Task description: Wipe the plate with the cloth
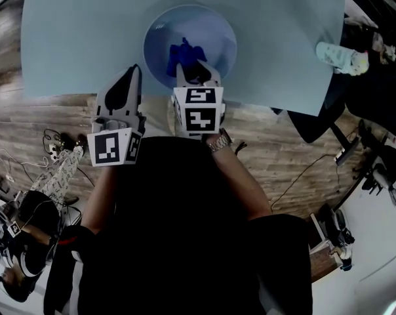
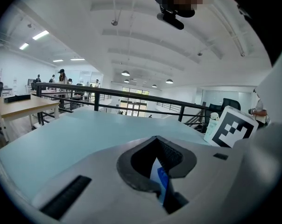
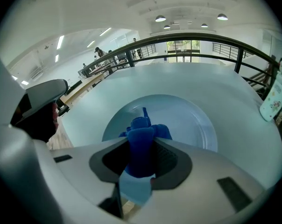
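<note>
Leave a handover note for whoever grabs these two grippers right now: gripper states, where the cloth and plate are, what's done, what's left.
Left gripper: jaws close together, nothing held, at the near edge of the table, left of the plate and clear of it.
Right gripper: shut on the blue cloth, over the plate's near side.
Plate: on the table, straight ahead.
Done: cloth is gripped and at the plate.
Left: wipe across the plate. How much is already wiped can't be told.
</note>
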The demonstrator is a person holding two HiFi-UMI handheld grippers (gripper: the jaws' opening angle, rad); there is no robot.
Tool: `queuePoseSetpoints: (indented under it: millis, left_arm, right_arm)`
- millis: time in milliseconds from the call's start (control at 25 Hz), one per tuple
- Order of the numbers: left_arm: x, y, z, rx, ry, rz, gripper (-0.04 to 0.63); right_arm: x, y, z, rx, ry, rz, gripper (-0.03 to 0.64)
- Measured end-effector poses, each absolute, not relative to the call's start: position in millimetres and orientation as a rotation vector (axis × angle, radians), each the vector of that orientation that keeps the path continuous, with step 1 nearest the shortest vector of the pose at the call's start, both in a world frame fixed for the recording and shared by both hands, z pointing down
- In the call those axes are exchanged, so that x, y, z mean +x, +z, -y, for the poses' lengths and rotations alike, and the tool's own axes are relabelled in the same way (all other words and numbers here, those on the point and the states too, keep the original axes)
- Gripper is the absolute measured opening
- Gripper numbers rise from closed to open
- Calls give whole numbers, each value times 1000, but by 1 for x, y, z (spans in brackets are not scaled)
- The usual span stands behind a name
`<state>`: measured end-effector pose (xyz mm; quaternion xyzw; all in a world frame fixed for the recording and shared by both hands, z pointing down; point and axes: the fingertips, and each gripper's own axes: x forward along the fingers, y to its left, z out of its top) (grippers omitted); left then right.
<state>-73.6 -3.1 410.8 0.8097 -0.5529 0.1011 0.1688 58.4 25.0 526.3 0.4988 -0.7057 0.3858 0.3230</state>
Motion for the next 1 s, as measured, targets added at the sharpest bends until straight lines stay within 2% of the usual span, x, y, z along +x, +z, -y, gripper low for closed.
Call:
queuePoseSetpoints:
  millis: [520,1000]
  left_arm:
    - [-87,420,36,2344,317,1489,2]
    - [-91,419,32,2326,321,1526,1]
  right_arm:
    - [14,541,4,1260,1036,1864,118]
    - [15,549,-16,1226,1070,1837,118]
